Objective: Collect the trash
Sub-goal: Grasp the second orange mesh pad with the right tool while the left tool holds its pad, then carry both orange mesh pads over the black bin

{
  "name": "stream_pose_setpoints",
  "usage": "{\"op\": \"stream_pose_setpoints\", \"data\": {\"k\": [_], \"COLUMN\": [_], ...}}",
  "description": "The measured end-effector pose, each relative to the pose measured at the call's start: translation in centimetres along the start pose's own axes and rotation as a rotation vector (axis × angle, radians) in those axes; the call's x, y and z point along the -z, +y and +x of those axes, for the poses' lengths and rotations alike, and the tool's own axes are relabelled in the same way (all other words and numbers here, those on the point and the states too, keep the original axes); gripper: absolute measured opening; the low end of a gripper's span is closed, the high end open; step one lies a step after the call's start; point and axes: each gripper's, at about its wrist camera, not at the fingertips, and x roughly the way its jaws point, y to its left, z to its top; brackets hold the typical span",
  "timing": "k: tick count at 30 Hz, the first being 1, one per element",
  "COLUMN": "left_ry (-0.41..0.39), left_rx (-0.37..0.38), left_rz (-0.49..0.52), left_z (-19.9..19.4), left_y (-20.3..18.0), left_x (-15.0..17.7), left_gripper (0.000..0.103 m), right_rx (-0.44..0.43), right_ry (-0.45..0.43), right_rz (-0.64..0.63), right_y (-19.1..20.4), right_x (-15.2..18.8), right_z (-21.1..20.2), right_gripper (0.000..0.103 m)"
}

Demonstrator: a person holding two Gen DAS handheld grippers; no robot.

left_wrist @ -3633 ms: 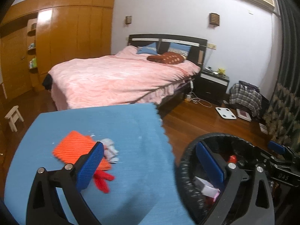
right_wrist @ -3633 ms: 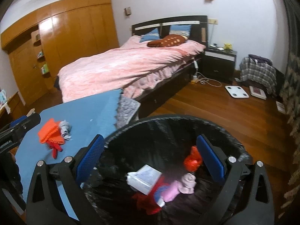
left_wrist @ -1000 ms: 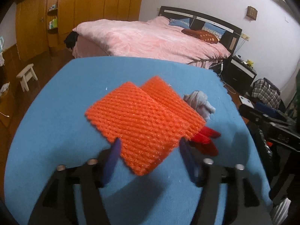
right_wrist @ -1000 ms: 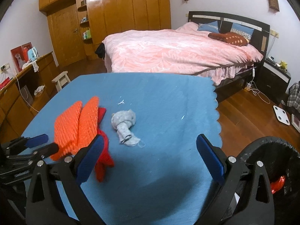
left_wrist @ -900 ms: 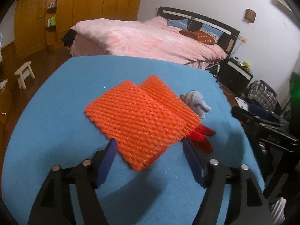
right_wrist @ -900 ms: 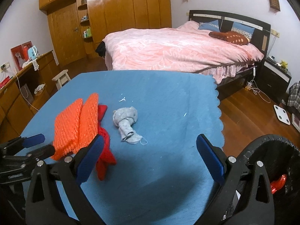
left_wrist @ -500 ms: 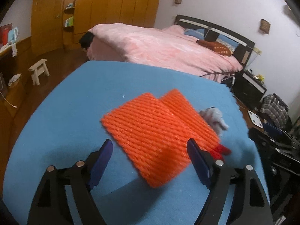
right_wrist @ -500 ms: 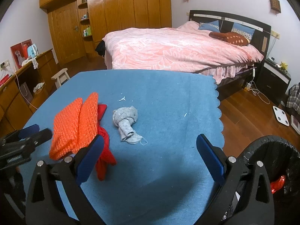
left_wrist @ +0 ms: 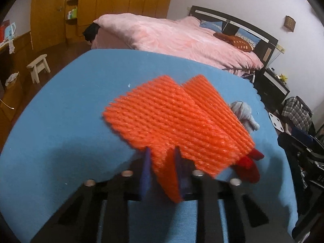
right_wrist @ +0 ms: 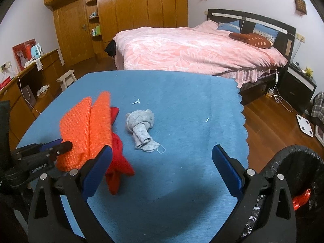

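In the left wrist view, the left gripper (left_wrist: 162,162) has just been closing, and its blue pads now pinch the near corner of the orange net (left_wrist: 172,125); the jaws stand almost together with the foam mesh folded between them. The net lies in two overlapping pieces on the blue tabletop (left_wrist: 70,121). A red scrap (left_wrist: 249,166) pokes out from under its right edge, and a grey wad (left_wrist: 245,115) sits just beyond it.

In the right wrist view, the right gripper (right_wrist: 162,164) hangs wide open above the tabletop (right_wrist: 182,101), holding and touching nothing. The left gripper (right_wrist: 58,146) grips the net (right_wrist: 89,125) at the left. The red scrap (right_wrist: 117,168) lies beside the net, the grey wad (right_wrist: 141,127) nearby. A black bin (right_wrist: 291,158) stands at the lower right, off the tabletop's edge.
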Motion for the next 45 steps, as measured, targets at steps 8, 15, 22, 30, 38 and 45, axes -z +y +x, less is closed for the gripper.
{"op": "stream_pose_setpoints", "data": {"k": [8, 15, 22, 30, 38, 45], "left_ry": [-0.032, -0.087, -0.097, -0.069, -0.083, -0.102], "left_rx": [0.006, -0.027, -0.049, -0.052, -0.044, -0.036], "left_rz": [0.004, 0.041, 0.057, 0.044, 0.020, 0.028], "left_z": [-1.2, -3.8, -5.2, -5.2, -5.4, -6.2], "left_y": [0.2, 1.1, 2.8, 4.4, 5.2, 4.6], "left_x": [-0.1, -0.8, -1.0, 0.0, 0.4, 0.3], "left_gripper": [0.011, 0.011, 0.011, 0.011, 0.011, 0.011], "right_rx": [-0.010, -0.016, -0.062, -0.104, -0.136, -0.192], "right_ry": [-0.005, -0.016, -0.022, 0.002, 0.077, 0.081], "right_rz": [-0.022, -0.020, -0.021, -0.081, -0.114, -0.131], "right_y": [0.8, 1.1, 2.7, 6.2, 7.8, 8.1], "right_x": [-0.2, -0.3, -0.7, -1.0, -0.8, -0.8], "right_z": [0.0, -0.1, 0.3, 2.2, 4.0, 3.0], "right_gripper": [0.096, 0.096, 0.096, 0.084, 0.048, 0.017]}}
